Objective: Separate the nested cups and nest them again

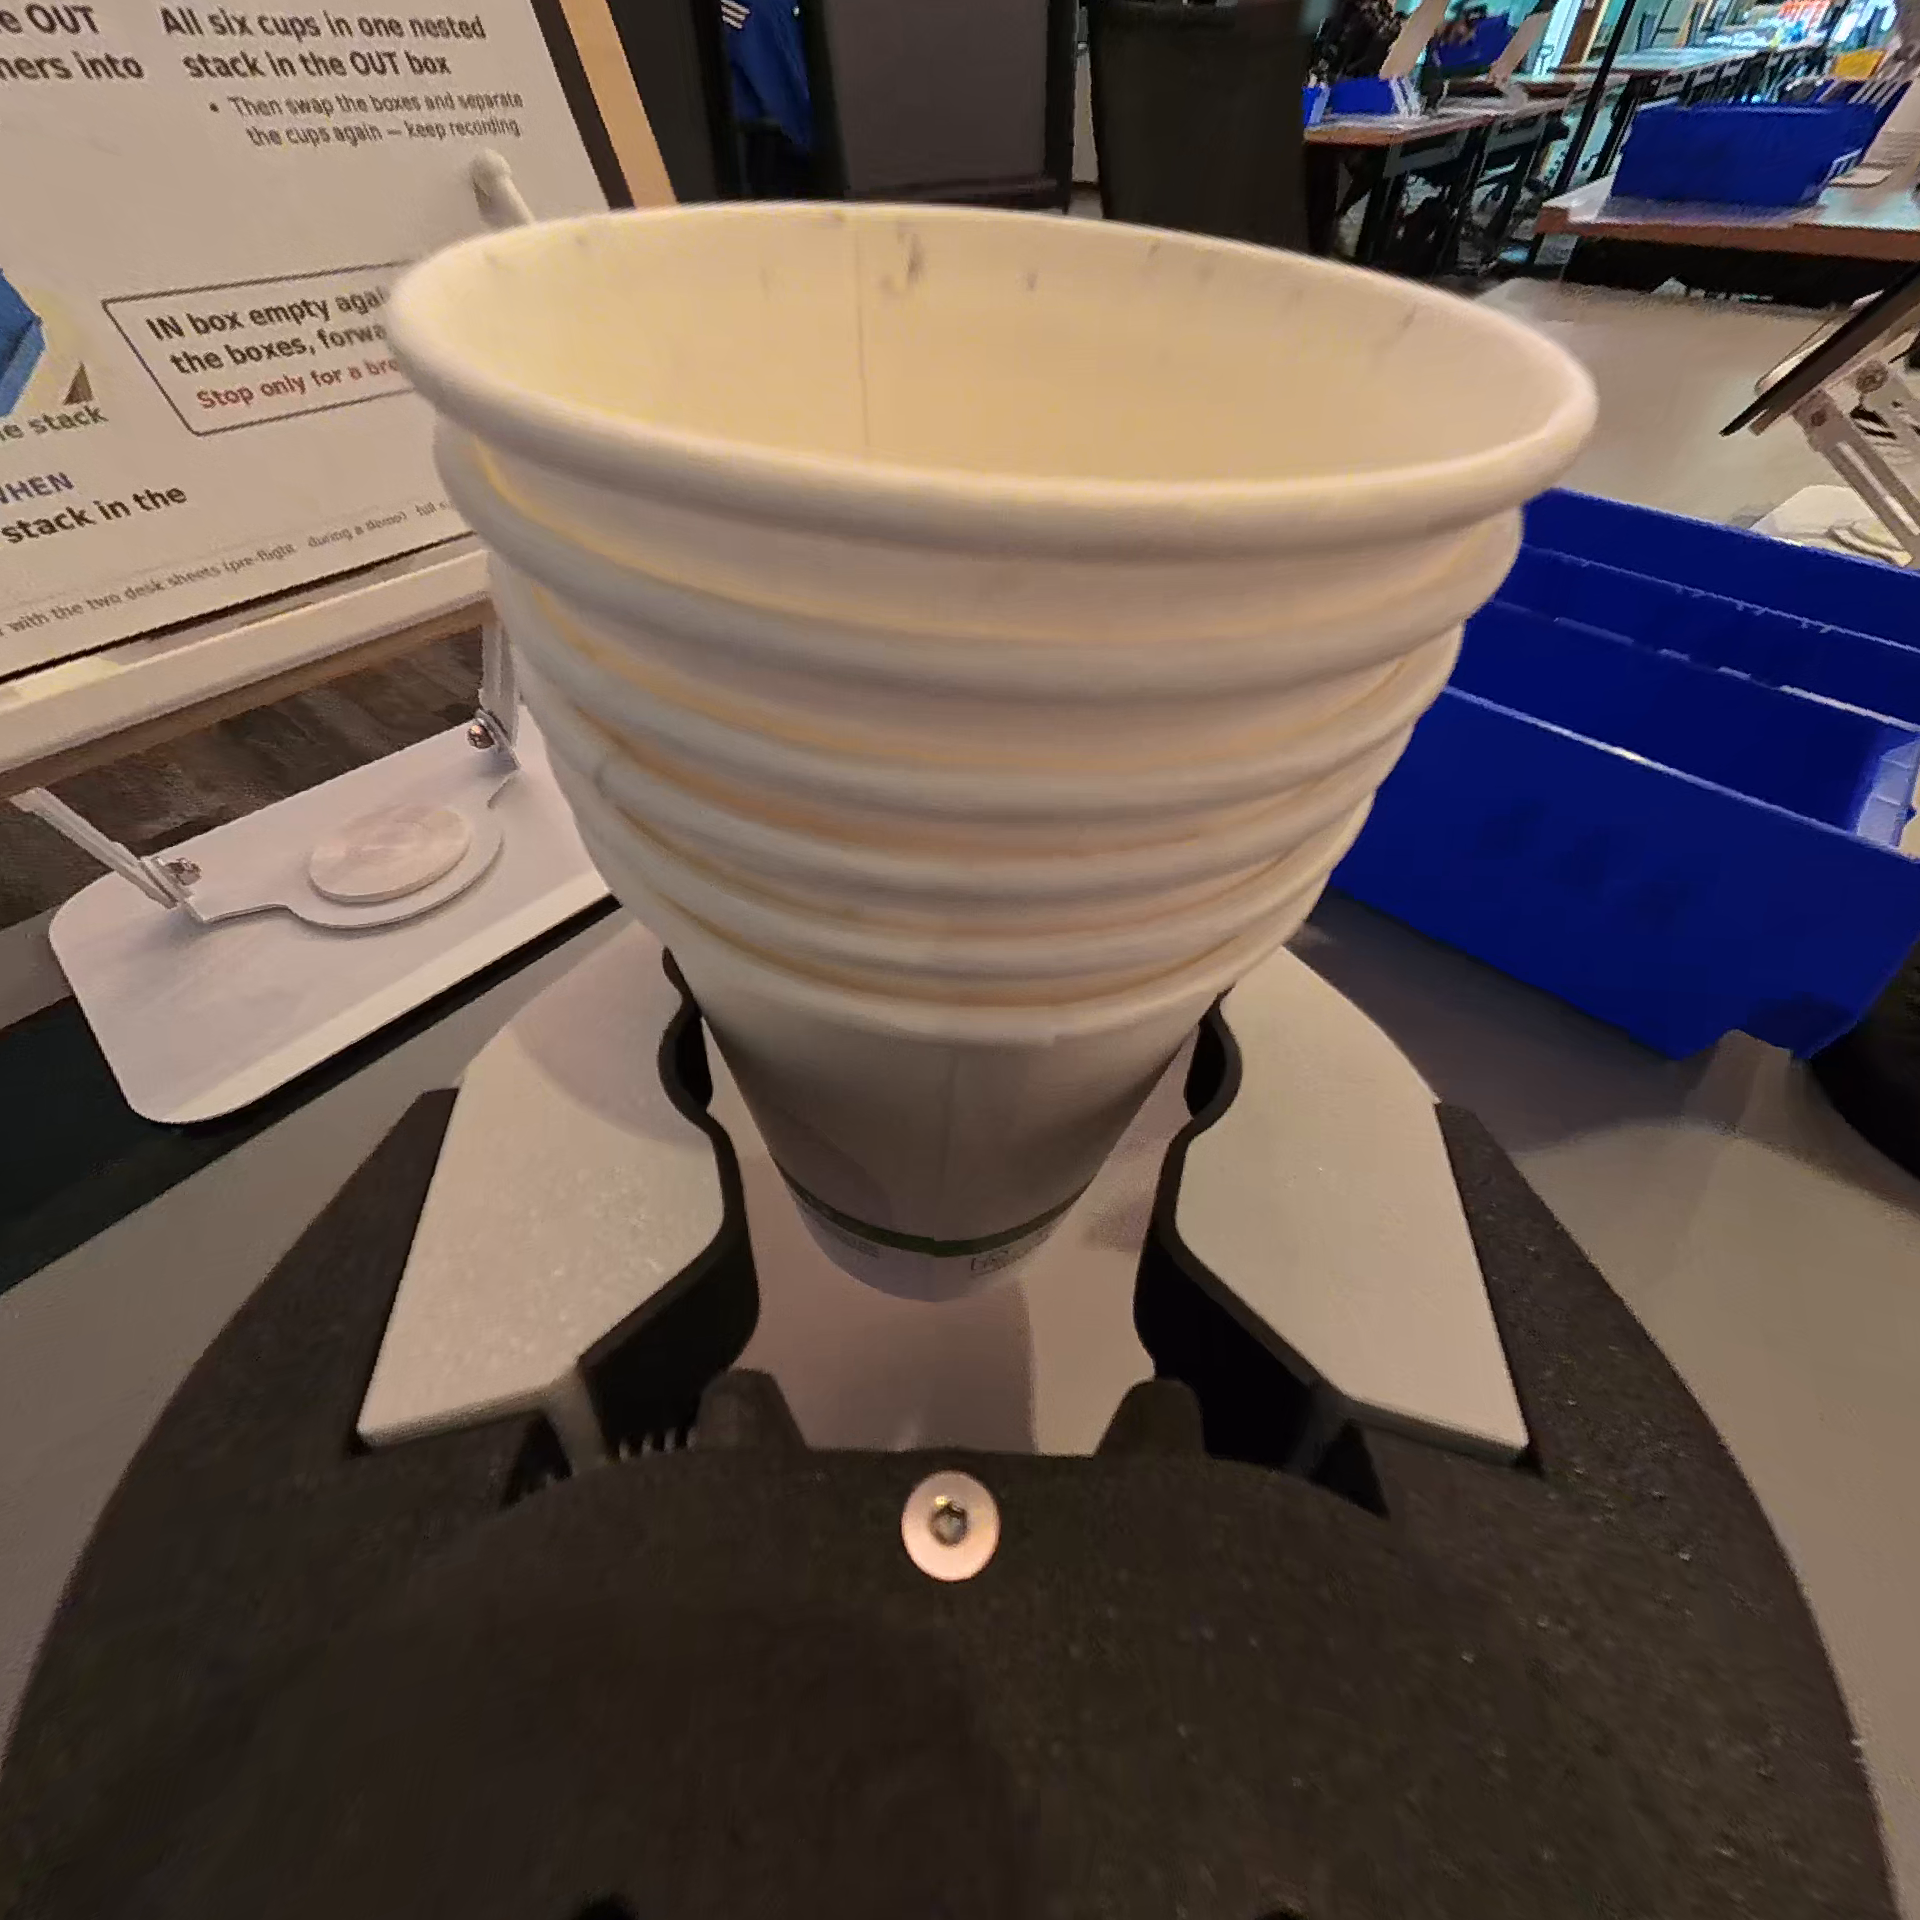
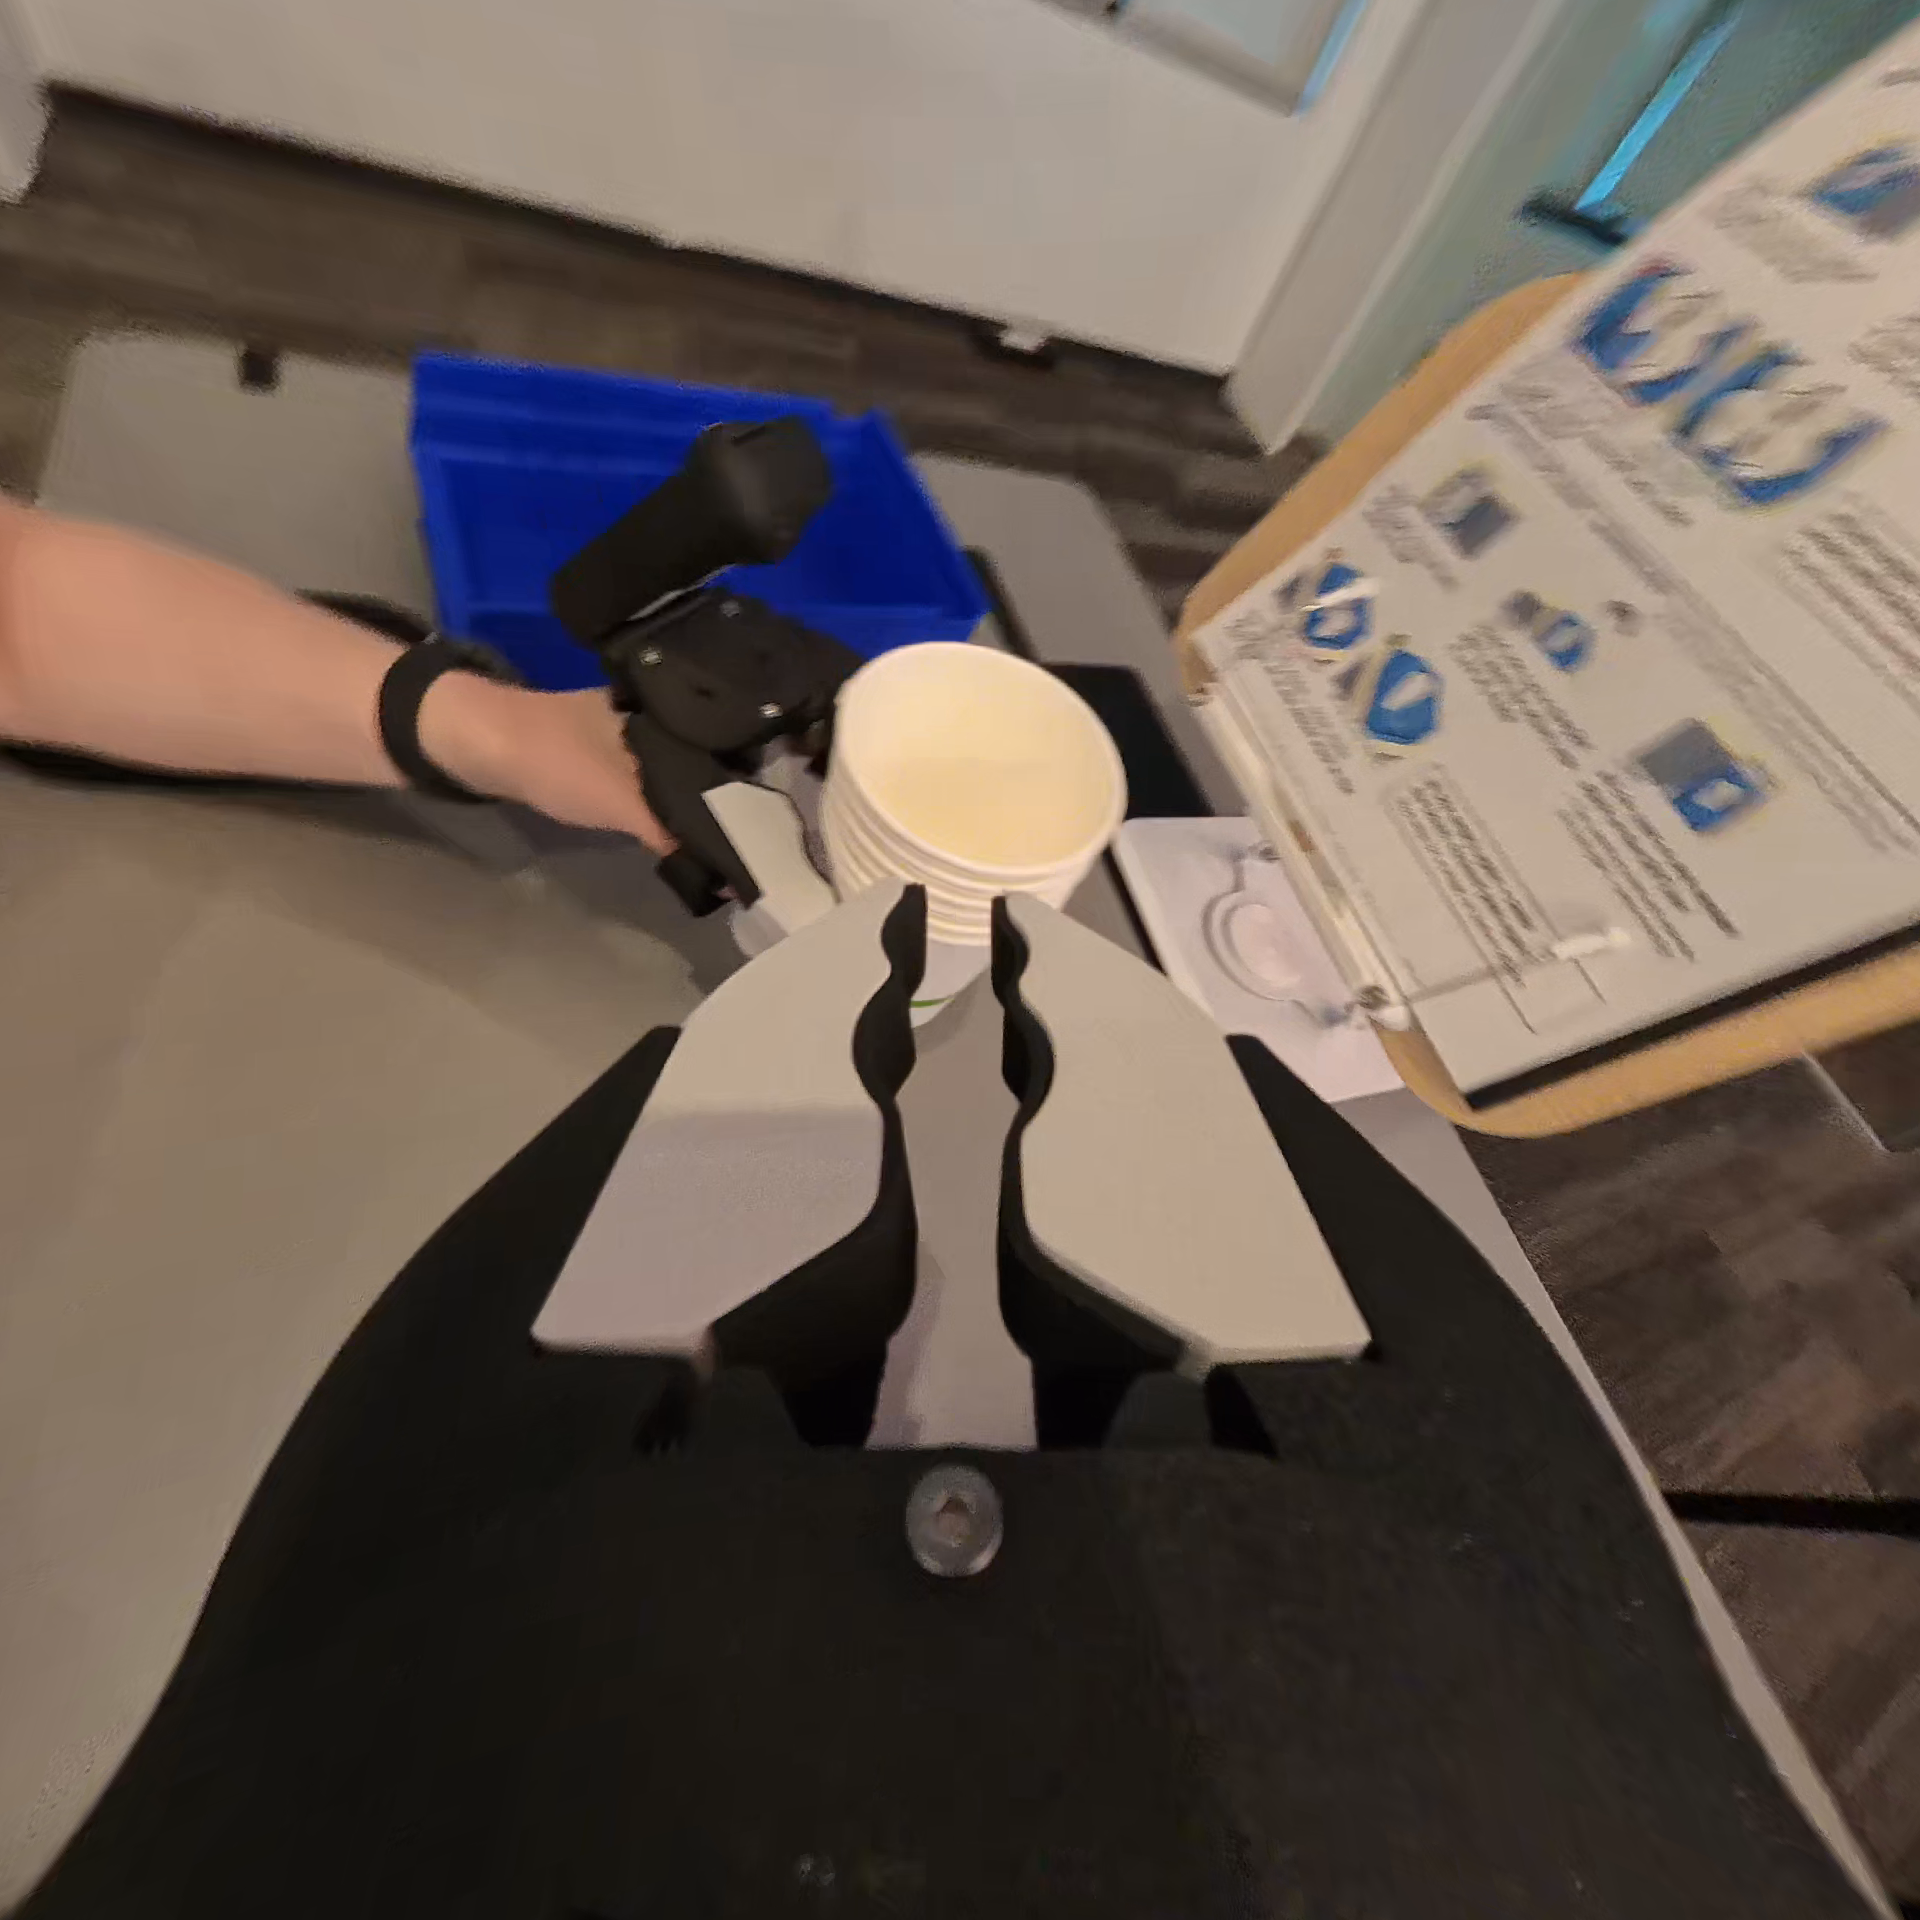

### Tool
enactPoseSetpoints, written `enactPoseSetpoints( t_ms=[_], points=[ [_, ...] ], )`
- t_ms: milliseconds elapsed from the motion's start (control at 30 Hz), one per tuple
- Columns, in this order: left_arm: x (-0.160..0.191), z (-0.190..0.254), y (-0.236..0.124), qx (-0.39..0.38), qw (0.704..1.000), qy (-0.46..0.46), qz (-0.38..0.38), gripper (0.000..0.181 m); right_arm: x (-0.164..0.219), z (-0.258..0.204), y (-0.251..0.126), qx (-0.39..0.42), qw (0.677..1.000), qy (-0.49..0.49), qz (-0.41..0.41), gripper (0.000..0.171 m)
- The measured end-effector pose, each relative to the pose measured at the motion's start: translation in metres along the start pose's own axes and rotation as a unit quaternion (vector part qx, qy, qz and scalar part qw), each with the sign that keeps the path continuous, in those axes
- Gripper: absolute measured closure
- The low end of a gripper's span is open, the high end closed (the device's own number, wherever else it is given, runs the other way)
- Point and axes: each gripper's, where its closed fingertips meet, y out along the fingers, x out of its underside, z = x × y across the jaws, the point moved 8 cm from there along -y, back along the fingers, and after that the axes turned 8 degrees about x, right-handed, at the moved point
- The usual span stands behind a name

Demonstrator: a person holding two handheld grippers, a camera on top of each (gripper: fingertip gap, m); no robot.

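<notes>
Left gripper (image 1: 951,1091) clamping nested cups (image 1: 977,582), right gripper (image 2: 958,925) narrowly parted, grey table (image 2: 260,1039), blue bin (image 1: 1683,810).

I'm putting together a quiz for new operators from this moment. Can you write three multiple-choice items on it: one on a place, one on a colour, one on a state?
1. Where is the cup stack?
A. Inside the bin
B. Between the fingers of the left gripper
C. Lying flat on the table

2. What colour is the bin behind the left gripper?
A. Blue
B. Red
C. Green

3. How does the right gripper stand?
A. Clamped on the stack's rim
B. Shut on the sign board
C. Holding nothing, with a narrow gap between its fingers

Key: B, both fingers press the bottom cup's sides in the left wrist view; A, the bin's walls are plainly blue; C, the stack only shows beyond its tips.
</notes>
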Motion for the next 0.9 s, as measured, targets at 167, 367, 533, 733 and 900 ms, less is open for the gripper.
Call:
enactPoseSetpoints(
  t_ms=[167, 367, 533, 733, 900],
  points=[
    [0.004, 0.001, 0.004, 0.006, 1.0, 0.002, -0.012, 0.09, -0.029, -0.003, 0.038, -0.097, 0.989, -0.041, -0.102, 0.161],
    [0.006, 0.004, 0.007, 0.01, 1.0, 0.007, -0.022, 0.09, -0.034, -0.017, 0.072, -0.165, 0.96, -0.132, -0.184, 0.15],
    [0.006, 0.007, 0.008, 0.012, 1.0, 0.013, -0.023, 0.09, -0.025, -0.019, 0.094, -0.155, 0.947, -0.153, -0.237, 0.151],
    [0.005, 0.008, 0.008, 0.013, 1.0, 0.017, -0.023, 0.09, -0.016, -0.018, 0.102, -0.176, 0.94, -0.142, -0.257, 0.152],
    [0.005, 0.007, 0.008, 0.012, 1.0, 0.012, -0.022, 0.09, -0.015, -0.019, 0.104, -0.176, 0.939, -0.146, -0.256, 0.157]
  ],
)
